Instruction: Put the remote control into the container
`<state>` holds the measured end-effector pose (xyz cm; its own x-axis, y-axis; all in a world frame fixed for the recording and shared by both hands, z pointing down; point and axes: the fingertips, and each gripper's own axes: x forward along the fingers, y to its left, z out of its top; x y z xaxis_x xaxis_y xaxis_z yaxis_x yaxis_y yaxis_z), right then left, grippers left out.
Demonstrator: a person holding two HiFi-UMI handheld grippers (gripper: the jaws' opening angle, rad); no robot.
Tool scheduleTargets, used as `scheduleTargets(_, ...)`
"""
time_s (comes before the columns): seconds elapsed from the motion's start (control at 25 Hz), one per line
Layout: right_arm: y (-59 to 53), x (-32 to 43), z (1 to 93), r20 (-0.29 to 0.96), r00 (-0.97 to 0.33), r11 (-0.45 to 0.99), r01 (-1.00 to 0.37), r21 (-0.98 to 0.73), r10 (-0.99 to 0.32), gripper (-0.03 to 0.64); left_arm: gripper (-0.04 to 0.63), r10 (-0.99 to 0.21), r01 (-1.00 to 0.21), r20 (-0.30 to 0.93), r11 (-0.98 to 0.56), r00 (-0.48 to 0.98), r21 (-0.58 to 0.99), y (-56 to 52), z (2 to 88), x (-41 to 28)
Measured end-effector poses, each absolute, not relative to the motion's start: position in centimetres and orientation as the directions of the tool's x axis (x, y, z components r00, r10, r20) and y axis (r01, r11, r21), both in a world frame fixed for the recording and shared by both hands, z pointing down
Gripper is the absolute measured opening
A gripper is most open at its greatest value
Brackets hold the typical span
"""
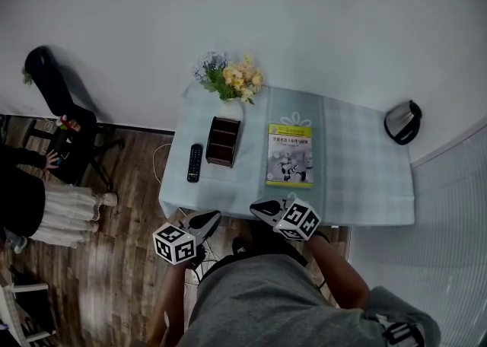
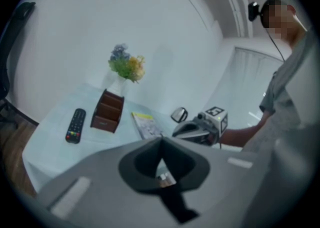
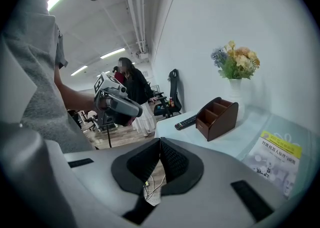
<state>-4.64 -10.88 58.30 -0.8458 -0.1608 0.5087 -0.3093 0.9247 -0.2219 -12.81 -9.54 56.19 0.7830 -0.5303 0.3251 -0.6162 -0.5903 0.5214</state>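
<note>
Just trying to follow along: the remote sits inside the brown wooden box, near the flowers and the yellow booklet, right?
Not inside: the remote lies on the table just left of the wooden box, as the head view shows. The flowers and yellow booklet are indeed near the box.

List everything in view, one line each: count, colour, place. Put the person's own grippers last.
remote control: one, black, left part of the table, apart from the container
container: one, brown, compartments open, right of the remote control
booklet: one, yellow-edged, flat, right of the container
flowers: one bunch, yellow and blue, far edge of the table
rounded object: one, black and silver, far right corner
table: one, pale blue cloth, against the white wall
chair: one, black, floor at left
bystander: one, white skirt, left edge
left gripper: one, grey, shut, empty
right gripper: one, grey, shut, empty
</note>
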Motion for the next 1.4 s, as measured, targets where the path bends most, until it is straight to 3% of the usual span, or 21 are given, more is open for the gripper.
scheduleTargets(0.4,-13.8,-4.9,59.1,0.505,-0.853,0.929,-0.282,-0.239,-0.129,0.017,0.001,-0.574,-0.668,0.355,-0.544,0.738,0.508,-13.7,57.5,-13.6)
scheduleTargets(0.96,-16.0,-7.7,59.3,0.478,-0.877,0.929,-0.220,-0.297,-0.055,0.017,0.005,-0.600,-0.823,0.566,-0.352,0.564,0.447,-16.8,64.0,-17.6)
scheduleTargets(1.32,-14.6,-9.1,60.6,0.502,-0.865,0.930,-0.184,-0.318,0.000,0.017,0.147,-0.593,-0.926,0.711,-0.226,0.377,0.302,-19.0,68.1,-21.7)
scheduleTargets(1.4,-14.8,-9.1,60.8,0.511,-0.860,0.931,-0.184,-0.316,0.004,0.017,0.234,-0.591,-0.936,0.726,-0.215,0.352,0.278,-20.0,69.0,-22.3)
